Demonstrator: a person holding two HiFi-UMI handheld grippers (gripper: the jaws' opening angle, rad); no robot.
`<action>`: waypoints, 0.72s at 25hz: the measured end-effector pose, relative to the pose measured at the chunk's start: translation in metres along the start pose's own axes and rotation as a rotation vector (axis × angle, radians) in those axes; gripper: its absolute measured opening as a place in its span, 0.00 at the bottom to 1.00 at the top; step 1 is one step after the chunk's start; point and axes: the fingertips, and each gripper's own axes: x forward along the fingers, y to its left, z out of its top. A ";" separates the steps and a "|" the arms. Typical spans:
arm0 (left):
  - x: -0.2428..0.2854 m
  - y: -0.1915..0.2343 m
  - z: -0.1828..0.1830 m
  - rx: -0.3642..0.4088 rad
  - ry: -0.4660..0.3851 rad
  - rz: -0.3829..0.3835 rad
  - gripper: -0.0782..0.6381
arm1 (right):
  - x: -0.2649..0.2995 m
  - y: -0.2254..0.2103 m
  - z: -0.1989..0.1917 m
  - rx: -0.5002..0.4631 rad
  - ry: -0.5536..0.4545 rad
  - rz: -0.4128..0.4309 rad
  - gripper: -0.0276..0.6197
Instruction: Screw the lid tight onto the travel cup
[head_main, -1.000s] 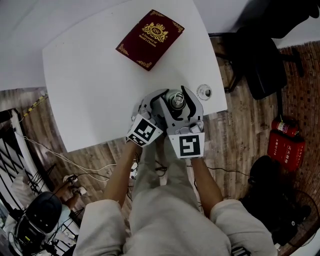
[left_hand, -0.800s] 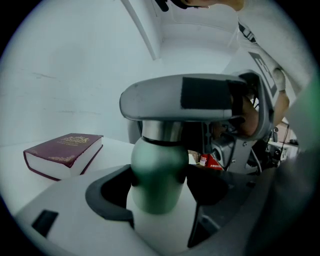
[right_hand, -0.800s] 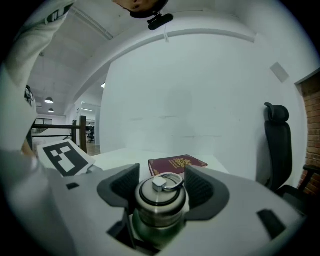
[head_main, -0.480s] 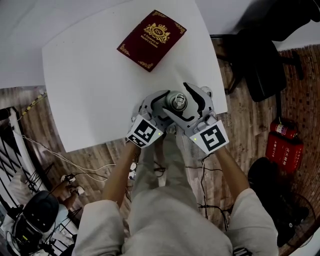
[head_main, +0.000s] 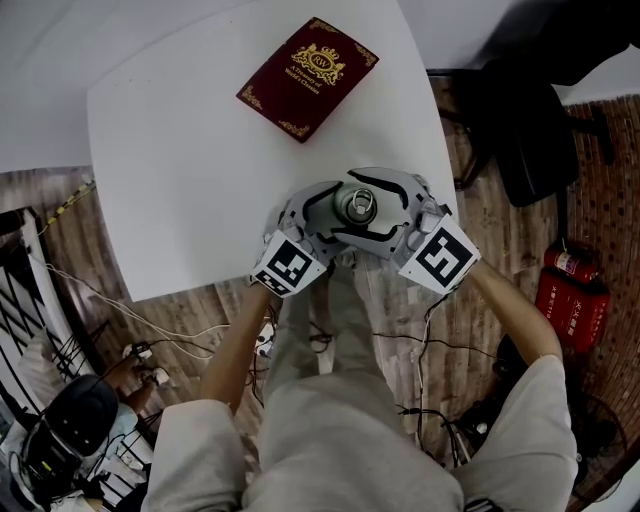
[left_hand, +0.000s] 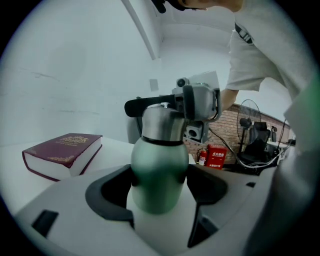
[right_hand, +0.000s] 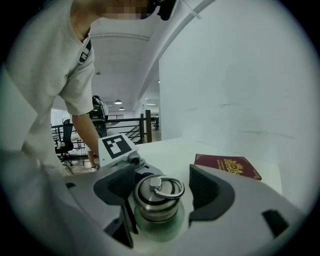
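**Cup clamped at the near edge, second claw loose around its lid**

Nearest is the person, forearms stretched out over the wooden floor (head_main: 480, 290) toward the near right corner of the white table (head_main: 180, 170). Each hand carries a gripper with a marker cube at its back.

The left gripper (left_hand: 159, 189) comes in from the near left and is clenched on the green body of the travel cup (left_hand: 158, 172). Its dark pads (left_hand: 111, 192) press against the cup on both sides. The cup stands upright on the table, close to the near edge and toward the right corner.

The right gripper (right_hand: 165, 184) reaches in from the right, higher up, with its jaws set either side of the steel lid (right_hand: 152, 200) that sits on the cup's neck. Those jaws have just been closing a little, the lid between them. They are not clamped, though, as a gap shows between the lid and the jaw on the book's side. A metal ring (right_hand: 169, 189) lies on top of the lid.

Farther back on the table, well apart from the cup, a dark red book (head_main: 308, 78) with gold print lies flat at an angle. Off the table's right side stands a dark office chair (head_main: 520, 130), and nearer along that side a red fire extinguisher (head_main: 572, 290) lies on the floor.
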 end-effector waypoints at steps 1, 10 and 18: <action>0.000 0.000 0.000 0.001 0.000 -0.001 0.58 | 0.001 0.001 -0.001 -0.006 0.007 0.017 0.56; 0.000 0.001 -0.001 0.001 0.002 -0.002 0.58 | 0.005 0.007 -0.006 -0.022 0.022 0.062 0.46; 0.000 0.000 -0.001 0.002 0.003 -0.004 0.58 | 0.003 -0.001 -0.004 0.026 -0.043 -0.103 0.46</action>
